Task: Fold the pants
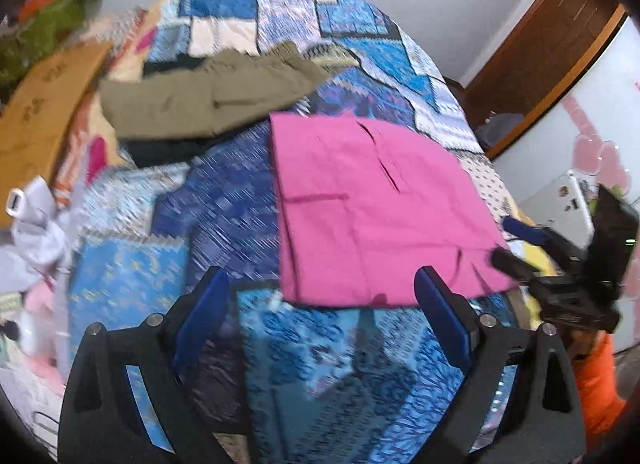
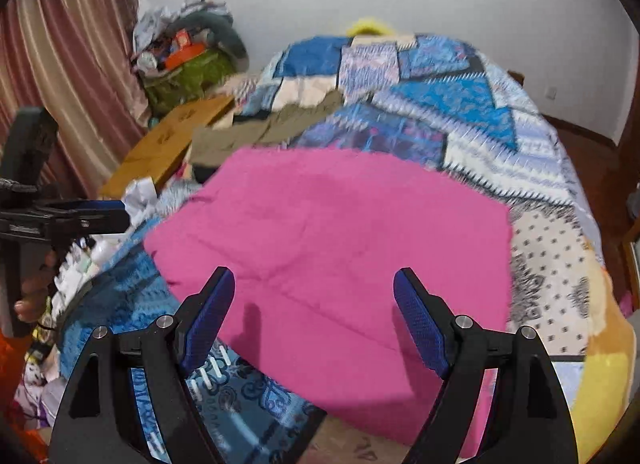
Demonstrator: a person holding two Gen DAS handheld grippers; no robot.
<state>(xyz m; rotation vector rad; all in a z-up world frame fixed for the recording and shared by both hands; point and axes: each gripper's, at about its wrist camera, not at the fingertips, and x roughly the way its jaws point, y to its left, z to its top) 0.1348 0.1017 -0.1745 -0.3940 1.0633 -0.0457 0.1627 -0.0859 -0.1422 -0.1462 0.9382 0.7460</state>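
My left claw (image 1: pixel 322 284) gapes empty above the quilt (image 1: pixel 224 200), the folded pink pants (image 1: pixel 376 204) lying just ahead. Only this view shows my right claw (image 1: pixel 508 242) at their near corner, blurred. The right view fills with pants (image 2: pixel 332 248), fingers (image 2: pixel 420 328) spread above them.

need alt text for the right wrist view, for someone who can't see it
A pink pair of pants lies folded flat on a blue patchwork quilt, right in front of the open, empty right gripper. Olive-brown pants lie beyond it, and the left gripper shows at the left edge, with a pink curtain behind.
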